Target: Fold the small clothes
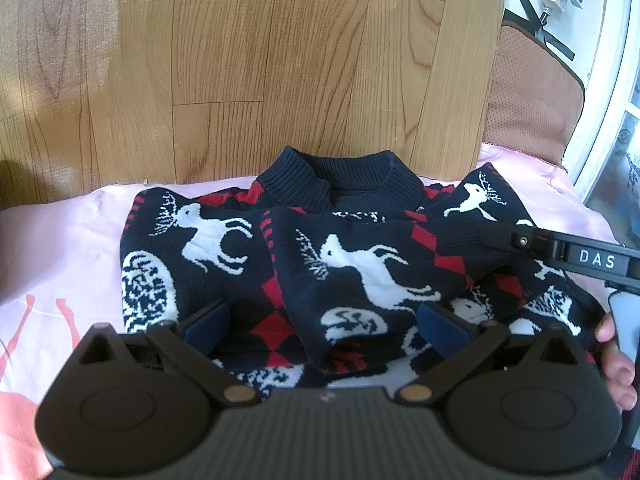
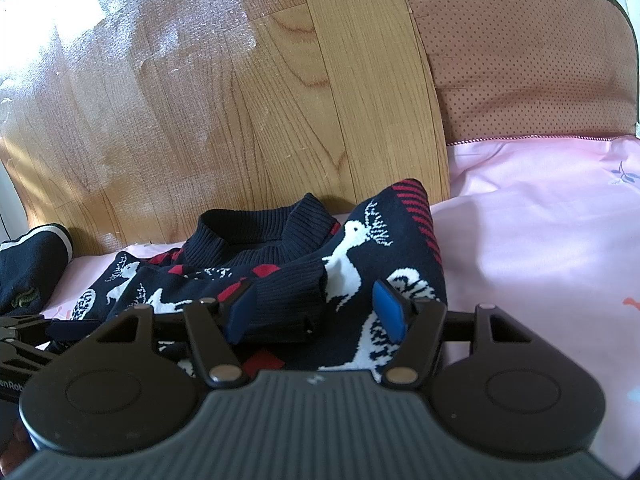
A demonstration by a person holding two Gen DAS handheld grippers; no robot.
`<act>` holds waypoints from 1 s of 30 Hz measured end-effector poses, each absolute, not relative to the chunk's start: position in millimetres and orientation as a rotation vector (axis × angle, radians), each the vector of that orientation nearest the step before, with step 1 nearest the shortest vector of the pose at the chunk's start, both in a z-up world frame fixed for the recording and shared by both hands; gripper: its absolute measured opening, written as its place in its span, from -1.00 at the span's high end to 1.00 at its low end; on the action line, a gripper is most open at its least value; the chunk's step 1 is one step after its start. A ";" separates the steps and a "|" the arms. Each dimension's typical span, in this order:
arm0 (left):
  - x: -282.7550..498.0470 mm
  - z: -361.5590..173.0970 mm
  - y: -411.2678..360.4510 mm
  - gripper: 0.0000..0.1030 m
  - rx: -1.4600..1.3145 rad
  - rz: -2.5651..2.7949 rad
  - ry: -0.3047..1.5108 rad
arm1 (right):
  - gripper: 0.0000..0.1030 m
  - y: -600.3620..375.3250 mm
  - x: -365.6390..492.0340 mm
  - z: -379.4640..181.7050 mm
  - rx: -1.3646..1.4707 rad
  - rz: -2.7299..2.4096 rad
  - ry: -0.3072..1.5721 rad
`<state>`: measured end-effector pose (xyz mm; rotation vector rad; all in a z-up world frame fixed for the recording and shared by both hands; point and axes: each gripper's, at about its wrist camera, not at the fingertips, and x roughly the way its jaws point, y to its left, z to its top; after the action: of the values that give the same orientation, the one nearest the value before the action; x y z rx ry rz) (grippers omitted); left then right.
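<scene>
A navy knitted sweater (image 1: pixel 352 264) with white reindeer and red diamonds lies on a pink sheet (image 1: pixel 72 240), its ribbed collar (image 1: pixel 336 180) toward the wooden board. Both sleeves are folded in over the chest. My left gripper (image 1: pixel 326 320) hovers open over the lower middle, its blue pads wide apart on either side of a folded sleeve. My right gripper (image 2: pixel 314 310) is open around the other sleeve's ribbed cuff (image 2: pixel 288 300). The left pad touches the cuff and the right pad stands clear of it. One of its fingers (image 1: pixel 516 240) reaches in from the right.
A wooden board (image 1: pixel 260 60) rises just behind the collar. A brown dotted cushion (image 2: pixel 520 60) leans at the back right, beside a window frame (image 1: pixel 608 92). Another dark garment (image 2: pixel 28 268) lies at the left edge. A person's fingers (image 1: pixel 618 364) hold the right gripper's handle.
</scene>
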<state>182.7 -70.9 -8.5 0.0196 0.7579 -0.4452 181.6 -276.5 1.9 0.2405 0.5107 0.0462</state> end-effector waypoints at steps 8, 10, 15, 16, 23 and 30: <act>175.7 -4.3 -61.1 -1.00 -0.014 -0.460 0.756 | -0.33 -276.9 181.7 2.9 0.253 0.053 0.512; 161.0 2.8 -49.0 -1.00 -0.035 -0.480 0.755 | -0.32 -278.3 173.9 9.3 0.262 0.041 0.509; 100.8 24.0 0.4 -1.00 -0.085 -0.523 0.760 | -0.30 -267.5 121.2 37.0 0.133 0.117 0.455; 87.6 25.6 9.1 -0.99 -0.077 -0.511 0.758 | -0.30 -266.4 112.3 37.9 0.116 0.132 0.471; 4.1 22.4 75.0 -0.99 -0.147 -0.451 0.848 | 0.18 -289.2 32.9 25.0 0.212 0.191 0.590; -46.9 17.7 78.3 -0.69 -0.121 -0.475 0.956 | 0.15 -308.7 -47.3 15.8 0.381 0.369 0.688</act>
<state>-46.9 78.3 17.7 -0.1211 0.9564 -0.4747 -47.3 -308.7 15.8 0.3813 0.6876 0.3690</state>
